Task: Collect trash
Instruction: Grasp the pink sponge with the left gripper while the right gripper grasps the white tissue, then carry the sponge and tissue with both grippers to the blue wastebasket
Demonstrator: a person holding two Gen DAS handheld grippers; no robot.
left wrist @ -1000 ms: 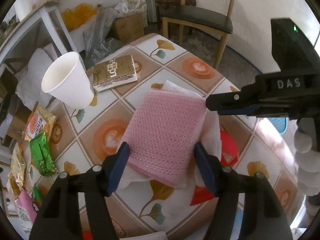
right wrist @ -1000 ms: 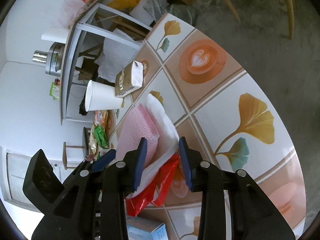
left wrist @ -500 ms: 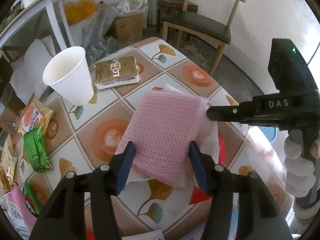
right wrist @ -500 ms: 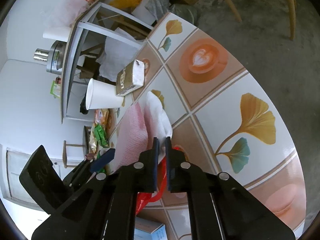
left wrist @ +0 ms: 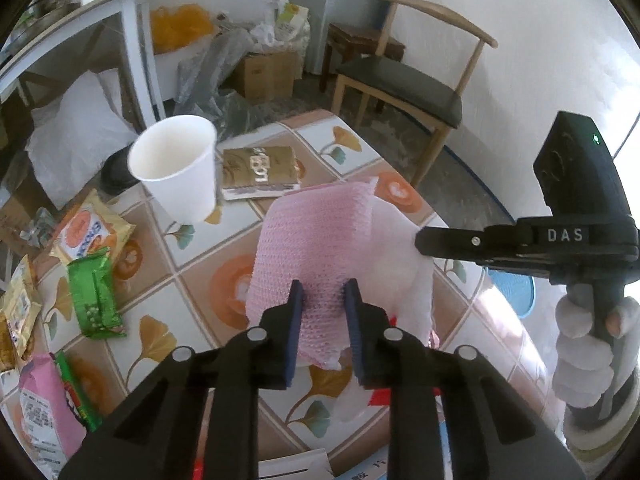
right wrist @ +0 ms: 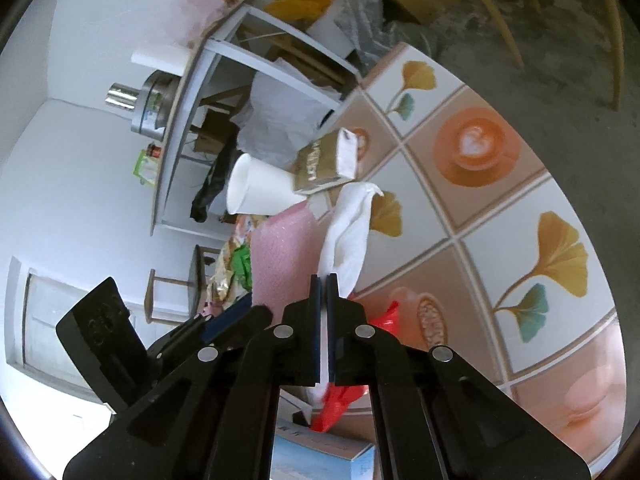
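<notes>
Above the table's (left wrist: 192, 268) near edge, the left gripper (left wrist: 323, 300) pinches limp, featherlight pink bubble wrap (left wrist: 312, 236) by its hem, the right gripper (right wrist: 323, 280) clamping soft white foam sheet (right wrist: 346, 236).

Bubble wrap (left wrist: 316, 240) — pink, dotted texture. Tissue (right wrist: 348, 232) — white. Paper cup (left wrist: 178, 168) — plain white. Table (left wrist: 192, 256) — tiled print of orange latte cups and yellow-teal ginkgo leaves on cream and tan squares. Snack packet (left wrist: 94, 292) — green. Plastic bag (right wrist: 340, 396) — red. Box (left wrist: 260, 172) — gold-brown.
</notes>
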